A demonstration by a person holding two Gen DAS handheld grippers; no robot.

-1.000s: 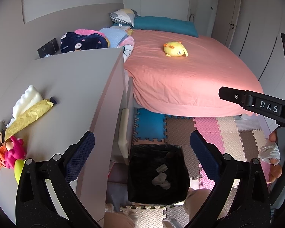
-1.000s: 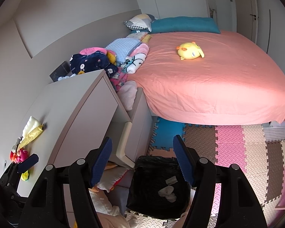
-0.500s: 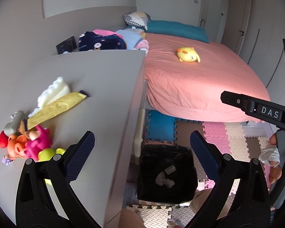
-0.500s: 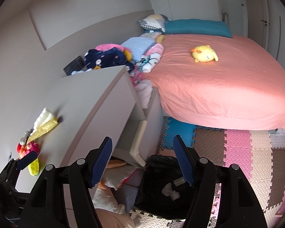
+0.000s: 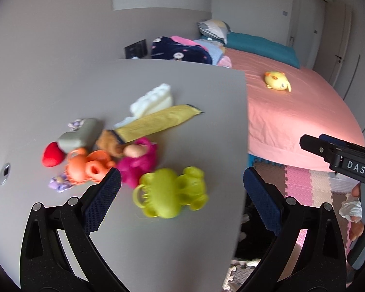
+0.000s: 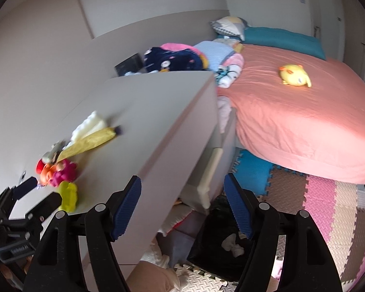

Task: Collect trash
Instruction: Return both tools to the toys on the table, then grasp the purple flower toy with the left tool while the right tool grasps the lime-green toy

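My left claw (image 5: 181, 192) hangs released and empty over the dresser (image 5: 60, 92); the yellow wrapper (image 5: 158, 123) lies at twelve o'clock beyond the toys, light, crinkly, likely slippery; I'd pinch its free end; right claw (image 6: 182, 206) released too.

White capital letters "DAS" stand on a small black plate on the right gripper (image 5: 352, 168), seen at the right edge of the left wrist view. Faint raised lettering marks the left gripper's (image 6: 34, 199) body in the right wrist view, too blurred to read.
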